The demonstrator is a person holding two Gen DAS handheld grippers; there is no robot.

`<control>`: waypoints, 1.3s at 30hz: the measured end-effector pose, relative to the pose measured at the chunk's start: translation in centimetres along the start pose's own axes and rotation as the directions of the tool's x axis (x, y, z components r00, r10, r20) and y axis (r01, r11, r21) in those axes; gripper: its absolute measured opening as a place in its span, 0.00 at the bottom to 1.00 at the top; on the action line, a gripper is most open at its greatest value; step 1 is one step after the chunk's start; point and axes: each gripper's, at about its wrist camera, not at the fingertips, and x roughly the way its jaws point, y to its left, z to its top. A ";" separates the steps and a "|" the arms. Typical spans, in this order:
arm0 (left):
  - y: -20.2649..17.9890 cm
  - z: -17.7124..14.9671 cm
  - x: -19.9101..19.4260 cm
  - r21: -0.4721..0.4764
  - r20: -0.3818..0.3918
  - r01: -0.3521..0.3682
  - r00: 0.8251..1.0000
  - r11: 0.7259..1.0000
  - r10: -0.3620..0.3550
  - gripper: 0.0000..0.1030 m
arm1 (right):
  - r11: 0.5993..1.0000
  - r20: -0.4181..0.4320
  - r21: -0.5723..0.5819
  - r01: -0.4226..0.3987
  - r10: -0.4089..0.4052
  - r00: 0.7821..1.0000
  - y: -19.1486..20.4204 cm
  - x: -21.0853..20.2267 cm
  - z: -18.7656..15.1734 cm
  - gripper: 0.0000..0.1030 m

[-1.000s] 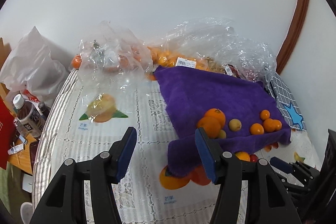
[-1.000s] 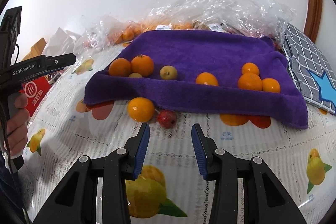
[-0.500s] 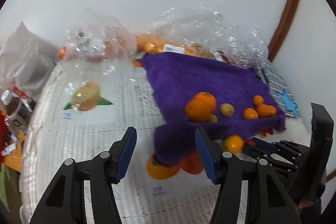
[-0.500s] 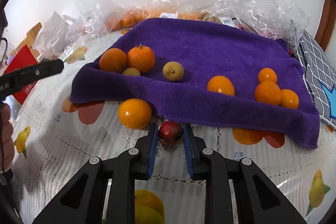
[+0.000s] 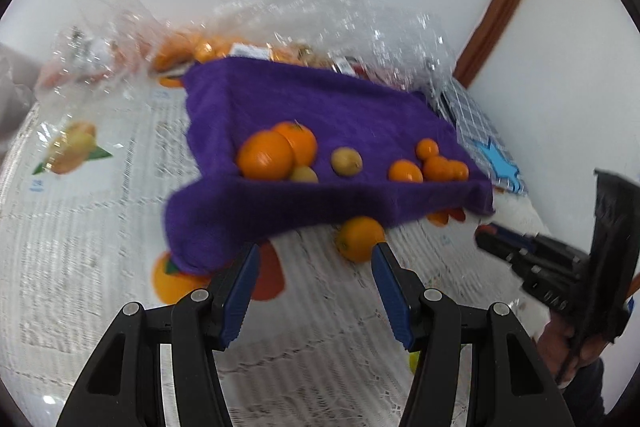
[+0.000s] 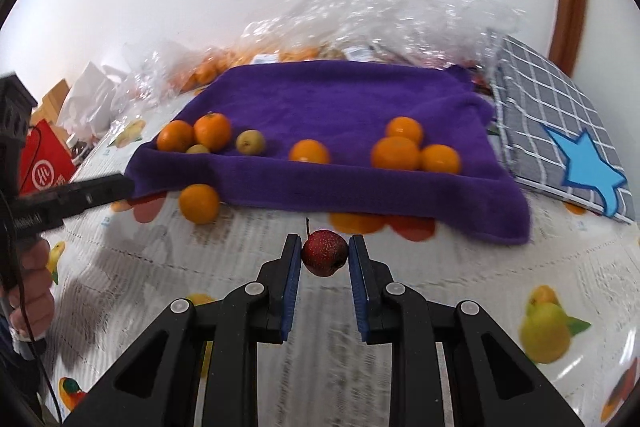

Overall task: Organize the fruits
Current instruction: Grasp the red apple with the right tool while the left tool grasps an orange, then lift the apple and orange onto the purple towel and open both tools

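A purple towel (image 6: 340, 115) lies on the table with several oranges and two small yellow-green fruits (image 6: 250, 142) on it; it also shows in the left wrist view (image 5: 320, 107). A loose orange (image 5: 359, 239) (image 6: 199, 203) sits on the tablecloth at the towel's front edge. My right gripper (image 6: 324, 253) is shut on a small red fruit (image 6: 324, 253) and holds it above the cloth. My left gripper (image 5: 316, 259) is open and empty, with the loose orange just beyond its right finger.
Clear plastic bags (image 6: 380, 23) with more oranges lie behind the towel. A grey checked cloth with a blue star (image 6: 560, 131) lies to the right. A red bag (image 6: 44, 163) stands off the table's left. The tablecloth (image 5: 80, 227) carries printed fruit pictures.
My right gripper closed on the small red fruit and lifted it back from the towel's edge. My left gripper moved right and closer to the loose orange.
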 end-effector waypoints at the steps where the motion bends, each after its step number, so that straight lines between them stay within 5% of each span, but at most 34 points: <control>1: -0.3 -0.1 0.4 0.006 -0.007 -0.005 1.000 1.000 0.005 0.54 | 1.000 0.003 0.005 0.002 -0.002 1.000 -0.4 -0.1 -0.1 0.23; 17: -4.5 0.3 5.2 0.047 -0.073 -0.078 0.994 0.996 0.081 0.53 | 1.000 0.025 0.013 -0.004 0.004 1.000 -3.4 -0.5 -0.5 0.23; 20: -5.0 0.3 5.6 0.064 -0.064 -0.110 0.991 0.992 0.114 0.32 | 1.000 0.030 0.019 -0.003 0.002 1.000 -3.8 -0.5 -0.3 0.23; 27: -3.9 0.6 3.6 0.026 -0.037 -0.080 0.996 0.996 0.081 0.32 | 1.000 0.051 0.026 -0.009 0.007 0.999 -4.7 -0.5 0.7 0.23; 39: -4.6 6.8 3.4 0.025 0.043 -0.070 0.997 0.997 0.069 0.32 | 0.999 0.108 -0.015 0.028 -0.027 0.994 -7.1 1.7 6.3 0.23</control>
